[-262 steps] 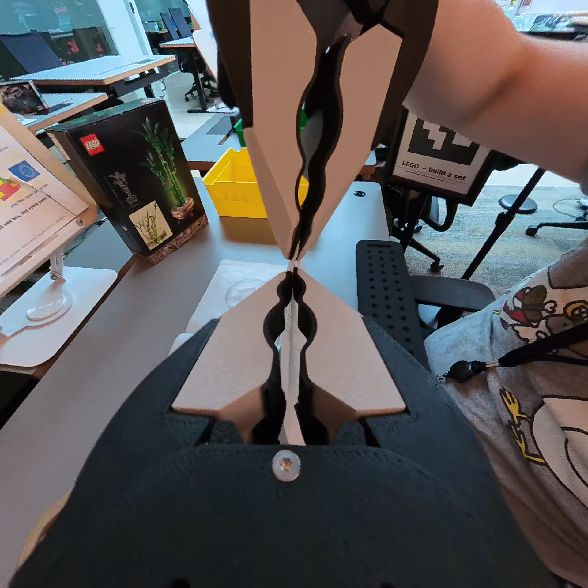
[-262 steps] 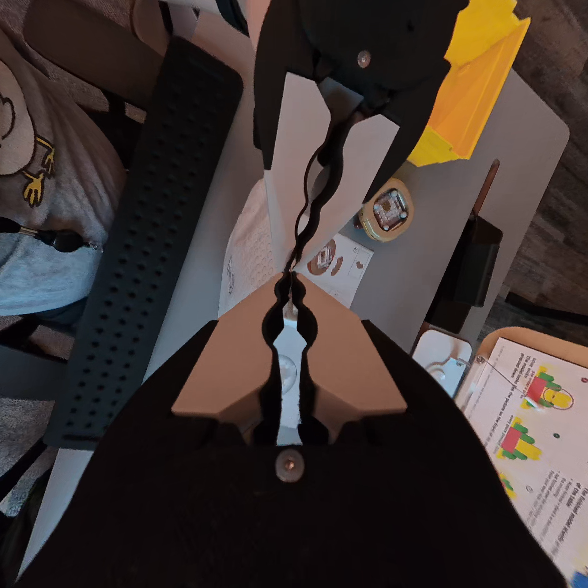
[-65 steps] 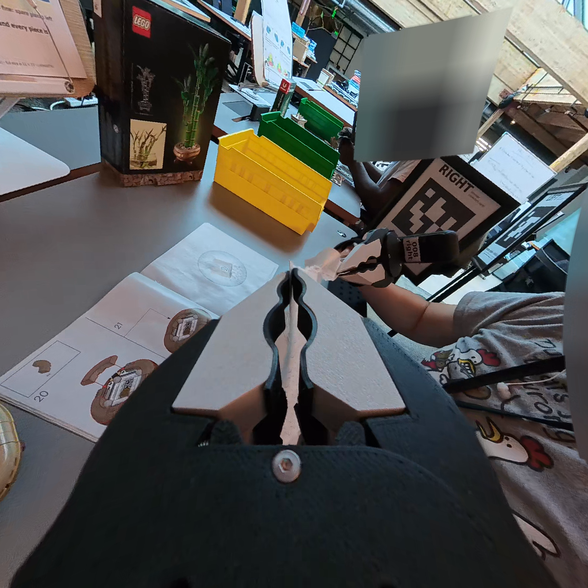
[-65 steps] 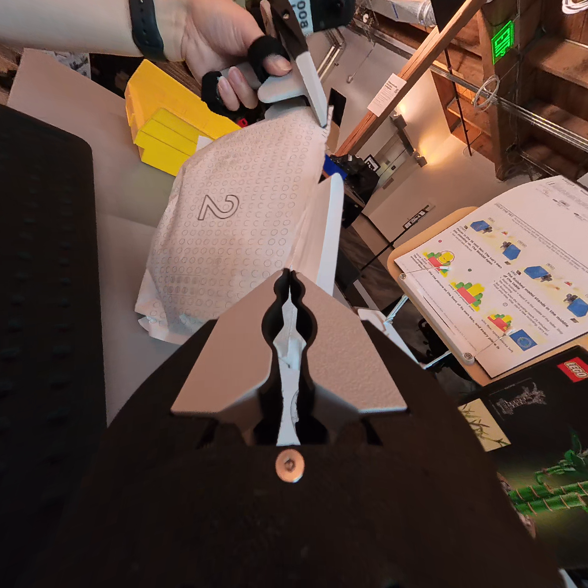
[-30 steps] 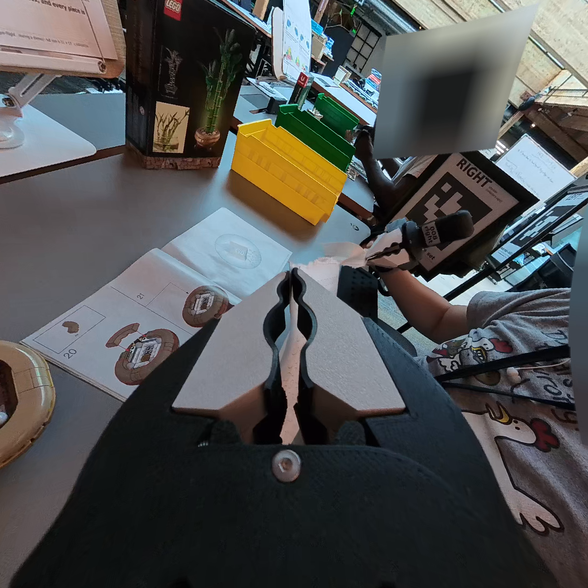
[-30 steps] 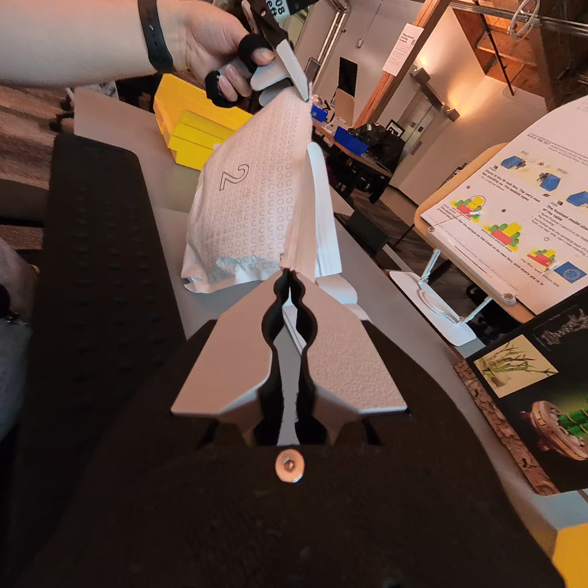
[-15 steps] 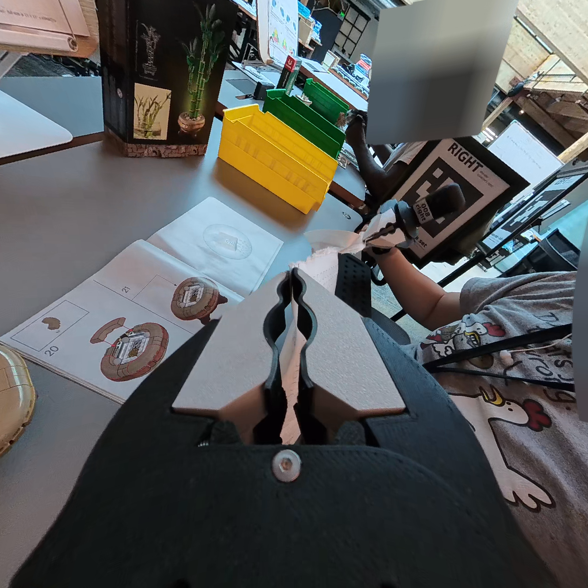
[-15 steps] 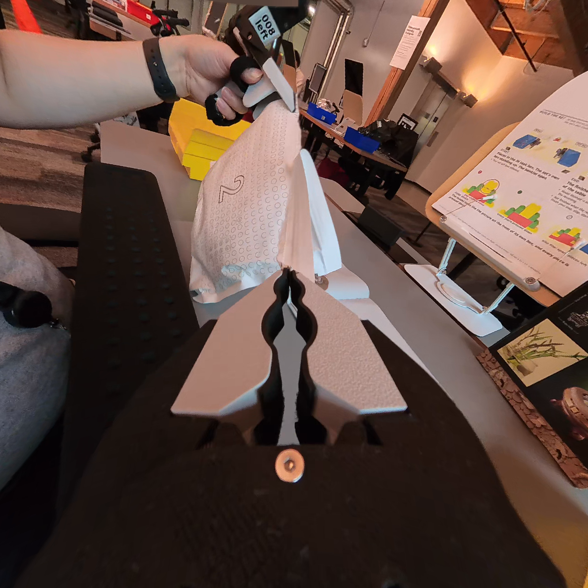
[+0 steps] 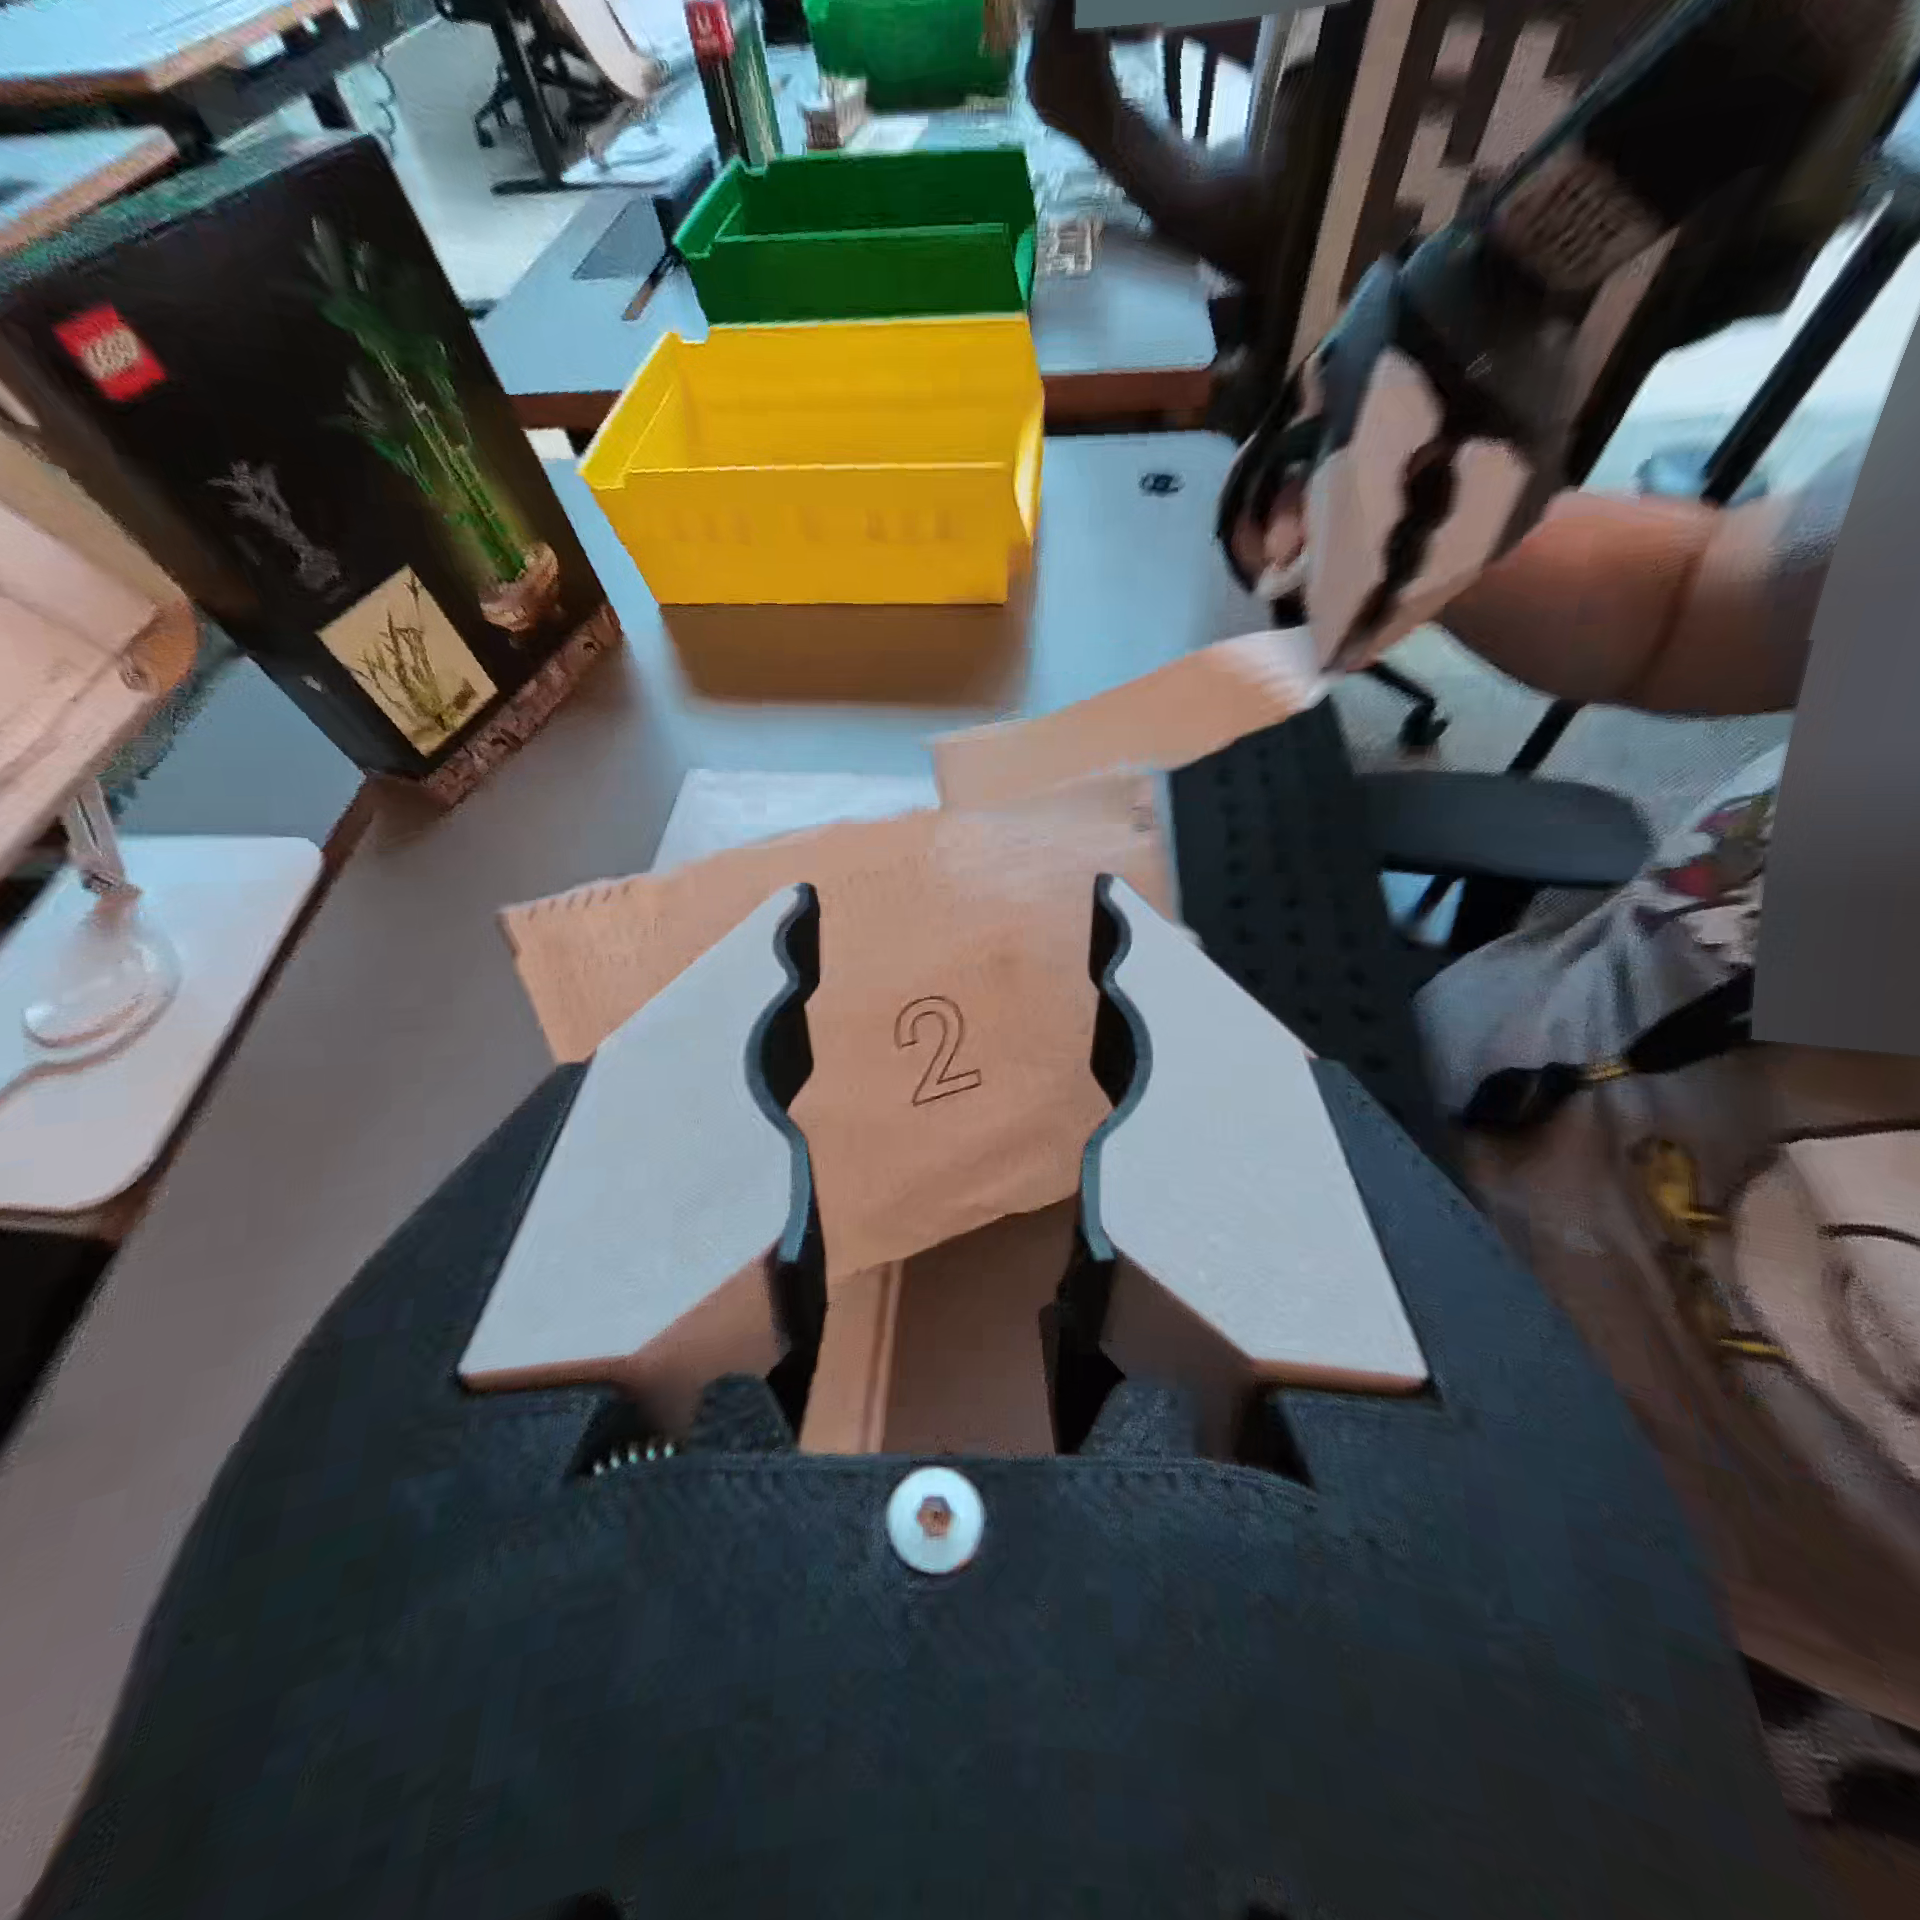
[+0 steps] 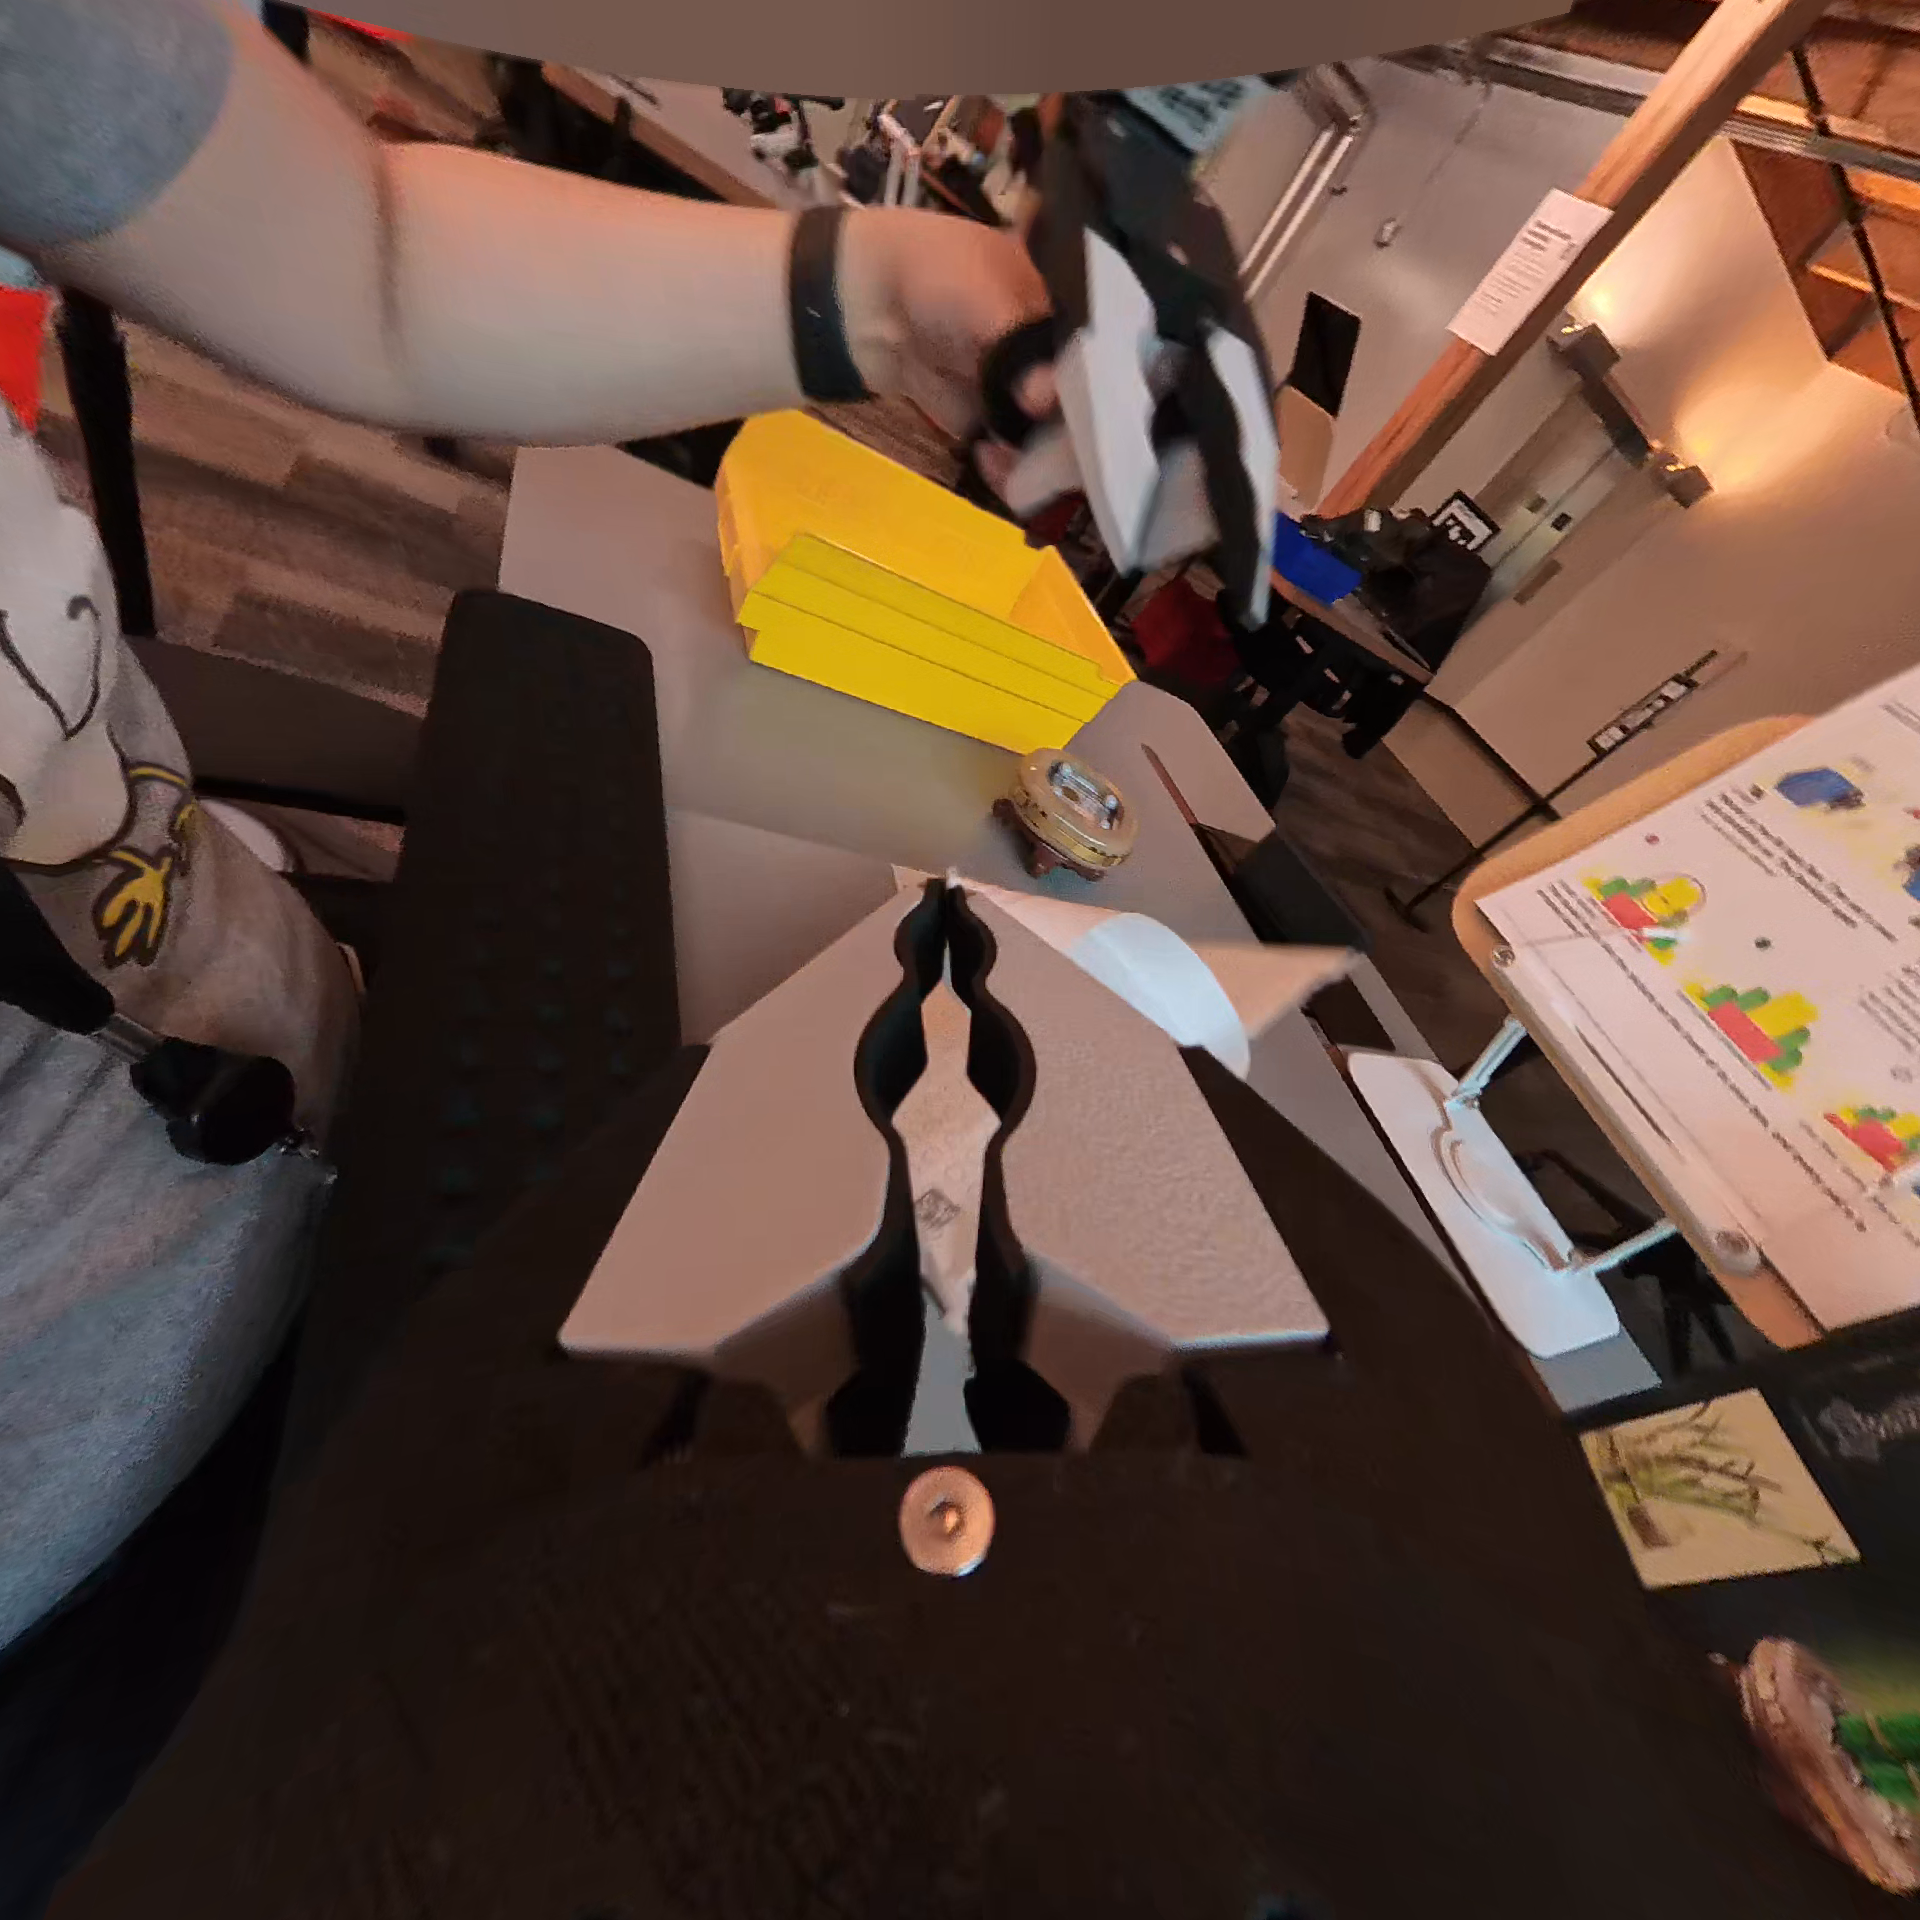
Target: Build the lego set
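Note:
A white paper bag (image 9: 935,1039) marked with a number hangs low over the grey table (image 9: 312,1091), its top edge torn open. My left gripper (image 9: 951,894) is open and empty, with the jaws wide apart just above the bag. My right gripper (image 10: 940,883) is shut on the bag's torn edge (image 10: 1143,966). It also shows in the left wrist view (image 9: 1340,655) at the upper right, pinching the bag's corner. The left gripper shows open in the right wrist view (image 10: 1195,582), held high. A round tan part-built model (image 10: 1070,821) sits on the table.
A yellow bin (image 9: 831,468) and a green bin (image 9: 862,239) stand at the back. The black set box (image 9: 291,457) stands at the back left. An instruction sheet on a white stand (image 10: 1714,987) is beside it. A black perforated chair armrest (image 9: 1278,883) lies along the table's right edge. The gap from one gripper's tips to the other's is roughly 15 cm.
My left gripper has opened and let go of the bag. The bag now hangs from the right gripper alone, lower over the table. Both views have swung round.

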`<state>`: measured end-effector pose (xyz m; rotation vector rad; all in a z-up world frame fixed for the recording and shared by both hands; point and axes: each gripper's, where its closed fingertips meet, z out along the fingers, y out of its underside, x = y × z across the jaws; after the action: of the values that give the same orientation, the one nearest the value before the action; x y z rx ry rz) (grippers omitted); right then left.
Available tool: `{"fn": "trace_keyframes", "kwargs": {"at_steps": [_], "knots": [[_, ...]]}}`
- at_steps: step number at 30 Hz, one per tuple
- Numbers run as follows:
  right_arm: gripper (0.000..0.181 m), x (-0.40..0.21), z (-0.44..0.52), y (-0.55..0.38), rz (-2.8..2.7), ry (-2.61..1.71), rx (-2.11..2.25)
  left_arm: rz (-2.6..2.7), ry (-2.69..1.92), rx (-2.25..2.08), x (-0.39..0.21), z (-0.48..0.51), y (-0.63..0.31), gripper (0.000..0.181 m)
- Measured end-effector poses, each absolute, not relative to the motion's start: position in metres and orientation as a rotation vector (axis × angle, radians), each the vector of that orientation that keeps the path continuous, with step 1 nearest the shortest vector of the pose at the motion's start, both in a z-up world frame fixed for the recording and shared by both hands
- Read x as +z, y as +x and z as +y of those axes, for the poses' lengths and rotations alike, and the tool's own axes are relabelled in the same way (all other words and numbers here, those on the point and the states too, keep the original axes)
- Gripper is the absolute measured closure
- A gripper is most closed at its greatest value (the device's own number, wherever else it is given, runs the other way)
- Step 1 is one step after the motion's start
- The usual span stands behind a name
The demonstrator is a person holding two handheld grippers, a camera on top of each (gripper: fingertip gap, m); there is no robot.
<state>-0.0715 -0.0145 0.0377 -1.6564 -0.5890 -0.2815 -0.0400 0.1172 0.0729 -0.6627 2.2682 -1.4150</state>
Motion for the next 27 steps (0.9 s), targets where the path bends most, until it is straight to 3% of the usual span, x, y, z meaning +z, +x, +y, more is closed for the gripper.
{"fn": "trace_keyframes", "kwargs": {"at_steps": [3, 8, 10, 22, 25, 27], "knots": [[0.181, 0.042, -0.011, -0.082, -0.644, -1.679, -0.309, 2.383, -0.558, -1.418, 0.058, 0.087, -0.025, 0.139], [0.181, 0.044, -0.017, -0.065, -0.63, -1.802, -0.407, 2.566, -0.564, -1.517, 0.035, 0.047, -0.018, 0.13], [0.181, 0.039, -0.022, -0.046, -0.561, -1.879, -0.415, 2.557, -0.522, -1.587, 0.03, 0.03, -0.025, 0.136], [0.181, 0.029, -0.052, 0.007, -0.322, -2.06, -0.394, 2.683, -0.399, -1.227, -0.075, -0.009, -0.042, 0.135], [0.181, 0.036, -0.045, 0.014, -0.357, -2.067, -0.418, 2.6, -0.431, -1.213, -0.071, -0.003, -0.021, 0.136], [0.181, 0.04, -0.04, 0.021, -0.396, -2.094, -0.465, 2.656, -0.524, -1.319, -0.065, 0.001, -0.008, 0.126]]}}
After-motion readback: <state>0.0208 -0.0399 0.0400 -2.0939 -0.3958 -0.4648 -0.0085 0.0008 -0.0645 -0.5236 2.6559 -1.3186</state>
